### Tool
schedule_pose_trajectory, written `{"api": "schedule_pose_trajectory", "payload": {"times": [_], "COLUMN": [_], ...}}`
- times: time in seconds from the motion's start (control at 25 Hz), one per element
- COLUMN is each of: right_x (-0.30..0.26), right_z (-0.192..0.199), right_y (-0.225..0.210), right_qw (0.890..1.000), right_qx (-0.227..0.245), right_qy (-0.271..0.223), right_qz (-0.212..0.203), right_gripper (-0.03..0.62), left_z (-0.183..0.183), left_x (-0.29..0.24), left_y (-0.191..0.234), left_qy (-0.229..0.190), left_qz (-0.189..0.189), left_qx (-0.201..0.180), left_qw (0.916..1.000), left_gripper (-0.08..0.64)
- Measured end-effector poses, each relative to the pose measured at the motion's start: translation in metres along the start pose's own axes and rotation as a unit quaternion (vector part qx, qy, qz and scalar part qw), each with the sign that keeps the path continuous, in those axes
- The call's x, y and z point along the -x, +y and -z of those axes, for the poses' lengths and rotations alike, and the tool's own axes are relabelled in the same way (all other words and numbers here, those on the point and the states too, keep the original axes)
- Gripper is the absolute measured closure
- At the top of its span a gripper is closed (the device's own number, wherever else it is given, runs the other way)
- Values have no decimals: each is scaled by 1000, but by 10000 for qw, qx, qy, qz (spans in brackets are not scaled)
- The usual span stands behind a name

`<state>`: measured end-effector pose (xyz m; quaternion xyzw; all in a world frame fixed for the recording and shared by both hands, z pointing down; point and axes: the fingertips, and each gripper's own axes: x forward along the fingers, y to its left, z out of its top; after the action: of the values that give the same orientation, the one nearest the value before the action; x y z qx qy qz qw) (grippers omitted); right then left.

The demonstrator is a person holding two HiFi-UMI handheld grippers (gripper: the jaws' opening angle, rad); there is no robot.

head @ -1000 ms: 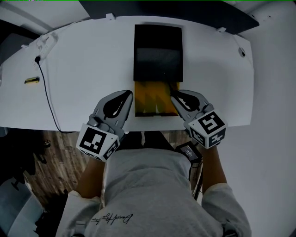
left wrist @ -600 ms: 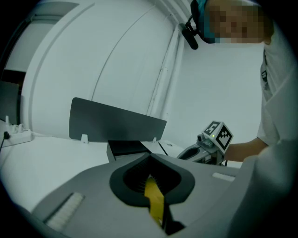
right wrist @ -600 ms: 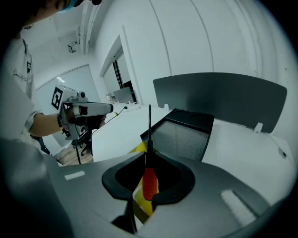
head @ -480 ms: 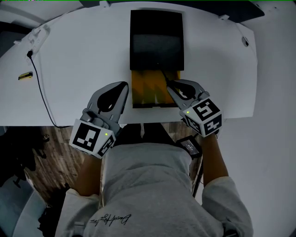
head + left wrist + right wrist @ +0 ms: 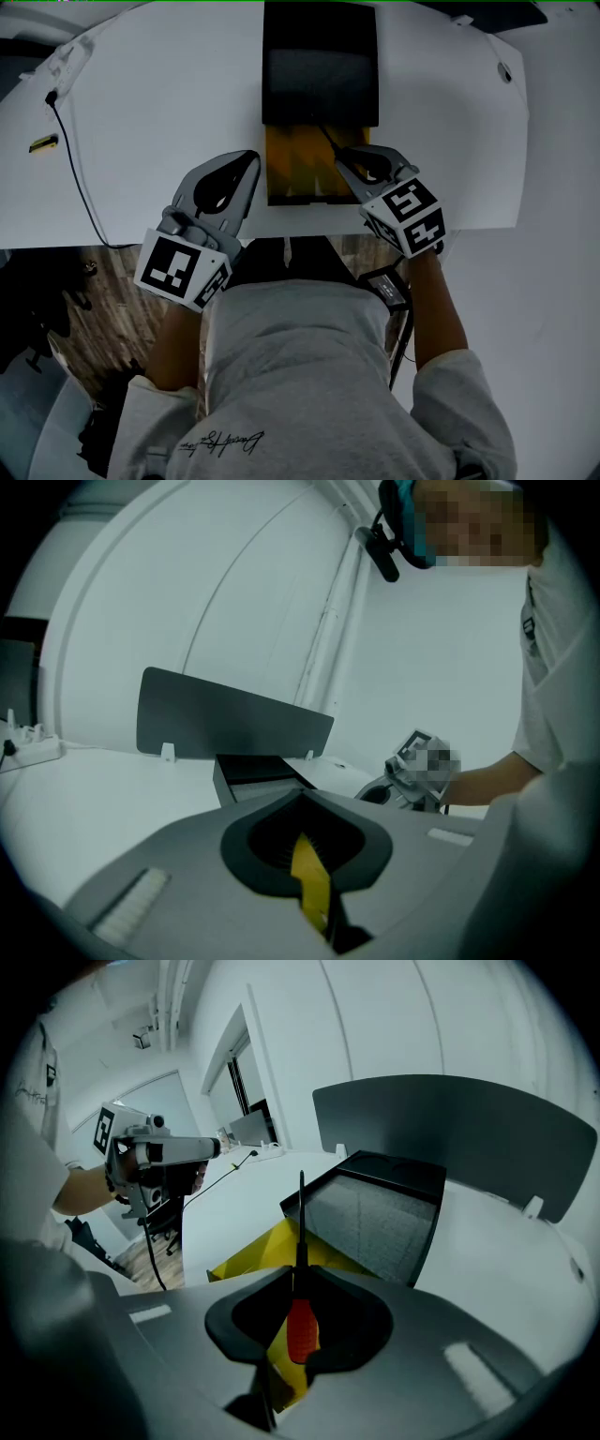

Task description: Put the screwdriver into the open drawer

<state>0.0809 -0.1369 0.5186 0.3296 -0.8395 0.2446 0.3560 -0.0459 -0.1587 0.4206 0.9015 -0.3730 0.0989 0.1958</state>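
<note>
The right gripper (image 5: 349, 163) is clamping the screwdriver (image 5: 302, 1327) by its red handle, with the jaws pressed close on it. The thin dark shaft (image 5: 301, 1213) is pointing away toward the far side. The tool is hanging over the right part of the open yellow drawer (image 5: 298, 167). The drawer is sticking out toward the near edge of the white table (image 5: 141, 122) from under the black cabinet (image 5: 319, 56).

The left gripper (image 5: 246, 167) is hovering just left of the drawer with its jaws drawn together and nothing visibly gripped. Only a yellow sliver is showing through its gap, probably the drawer.

The main risk looks to be the shaft tip. It is reaching toward the cabinet's front, so lowering the tool at this angle could catch the tip on that front edge. It could also ride up onto the cabinet top instead of dropping inside.

The gripper is also working close to the drawer's right wall. A descent slightly off to the right could leave the handle on the rim and let it tip out onto the table.

With only the handle pinched, the long shaft may swing in the jaws. Letting go from too high could make the tool bounce. Any push toward the far side might slide the drawer shut, since nothing is bracing it.
</note>
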Motion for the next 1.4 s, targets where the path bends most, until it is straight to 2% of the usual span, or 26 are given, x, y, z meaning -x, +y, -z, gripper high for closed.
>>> {"api": "schedule_pose_trajectory", "payload": {"times": [0.8, 1.4], "right_x": [-32, -52], "right_z": [10, 34], "right_y": [-2, 3], "right_qw": [9975, 9822], "right_qx": [328, 728], "right_qy": [626, 1725], "right_qz": [-71, -141], "right_gripper": [517, 517], "left_z": [6, 11], "left_x": [-2, -2], "left_y": [12, 21], "left_qy": [22, 26], "left_qz": [-35, -57], "left_qx": [137, 224], "left_qw": [9999, 9997], "left_gripper": [560, 560]}}
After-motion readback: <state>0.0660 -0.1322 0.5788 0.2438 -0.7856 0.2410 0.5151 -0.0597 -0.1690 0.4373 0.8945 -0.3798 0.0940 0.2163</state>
